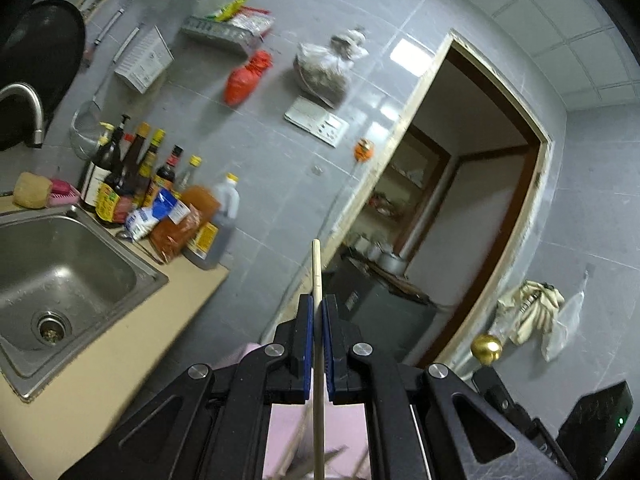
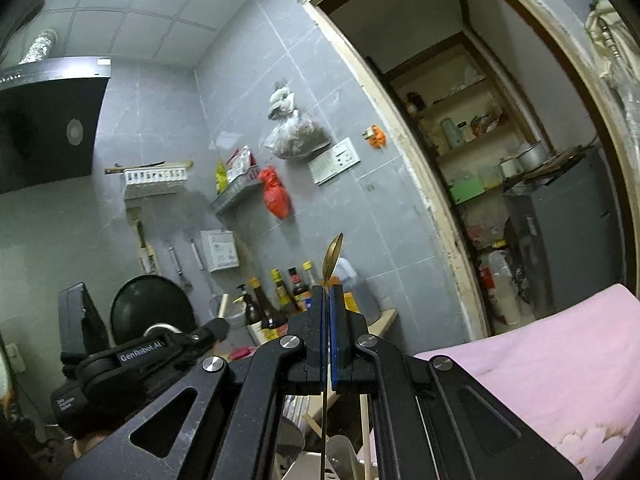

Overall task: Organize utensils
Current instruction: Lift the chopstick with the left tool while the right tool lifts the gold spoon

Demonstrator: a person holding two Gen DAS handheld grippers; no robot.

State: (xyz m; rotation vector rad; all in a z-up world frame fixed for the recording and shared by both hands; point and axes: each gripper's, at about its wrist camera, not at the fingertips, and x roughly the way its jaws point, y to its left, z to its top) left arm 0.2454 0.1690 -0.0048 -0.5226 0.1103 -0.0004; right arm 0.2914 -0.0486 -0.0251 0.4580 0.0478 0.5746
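Left gripper (image 1: 318,304) clamped on a wooden chopstick (image 1: 316,268), sticking up past the pads beside the sink (image 1: 24,380). Right gripper (image 2: 329,292) pinching a gold spoon (image 2: 333,252), bowl poking up. "GenRobot.AI" readable on the other gripper's body.

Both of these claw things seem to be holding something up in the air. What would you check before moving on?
1. Left gripper shut on the wooden chopstick: ok.
2. Right gripper shut on the gold spoon: ok.
3. Chopstick sits straight between the fingers: ok.
4. Spoon bowl clear above the fingers, touching nothing: ok.
5. Where each utensil should go: cannot tell; only jumbled utensils show below.
6. Sink and bottles clear of the left gripper: ok.
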